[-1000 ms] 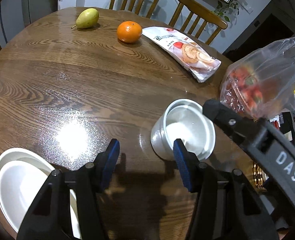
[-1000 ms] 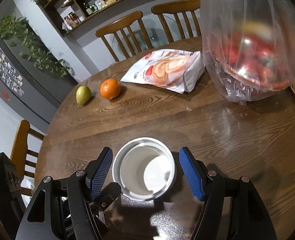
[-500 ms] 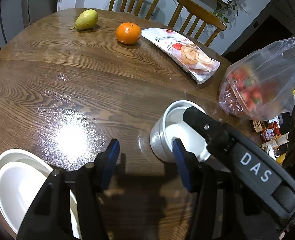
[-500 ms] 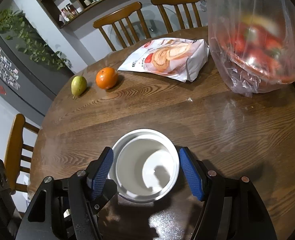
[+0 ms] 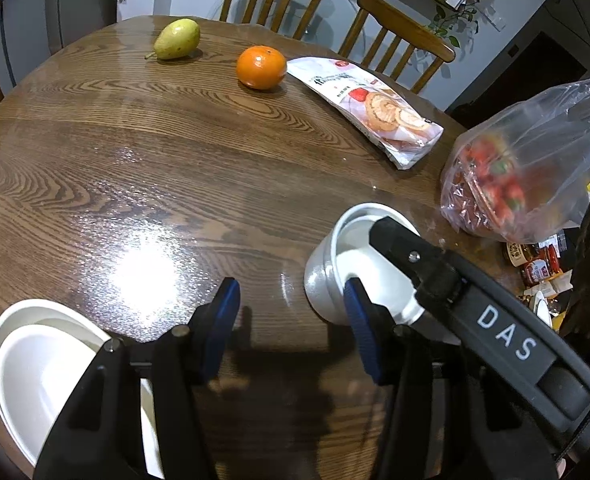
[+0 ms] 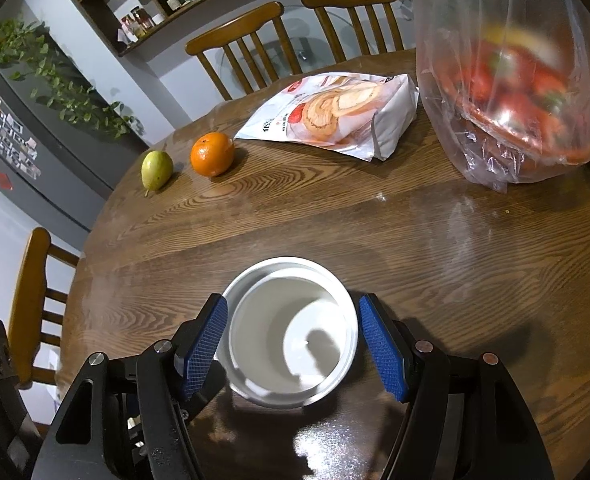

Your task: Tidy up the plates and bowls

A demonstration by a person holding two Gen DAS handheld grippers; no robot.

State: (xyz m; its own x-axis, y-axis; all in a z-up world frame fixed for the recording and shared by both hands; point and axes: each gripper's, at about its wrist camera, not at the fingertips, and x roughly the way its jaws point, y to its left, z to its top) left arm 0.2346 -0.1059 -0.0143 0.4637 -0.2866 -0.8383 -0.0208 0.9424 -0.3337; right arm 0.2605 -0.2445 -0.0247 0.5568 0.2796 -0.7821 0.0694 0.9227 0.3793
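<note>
Deep, round, glossy white ceramic bowl [image 6: 291, 332], empty, upright between the spread, non-touching right gripper [image 6: 293, 348] pads.

— What did the right wrist camera show?
— The right gripper [image 6: 293, 340] pointed down at a white bowl [image 6: 291, 330] standing upright on the round wooden table [image 6: 395, 240]. Its blue pads [image 6: 205, 346] flanked the bowl's rim, one on each side.
— Were they pressing on it?
— A thin gap showed on the right; the left pad sat right at the wall, and I couldn't tell if it touched.
— And farther back?
— A pear [image 6: 157, 169] just beside an orange [image 6: 212, 154], then a snack packet [image 6: 335, 112], and a clear plastic bag [image 6: 511, 76] of red produce at the right.
</note>
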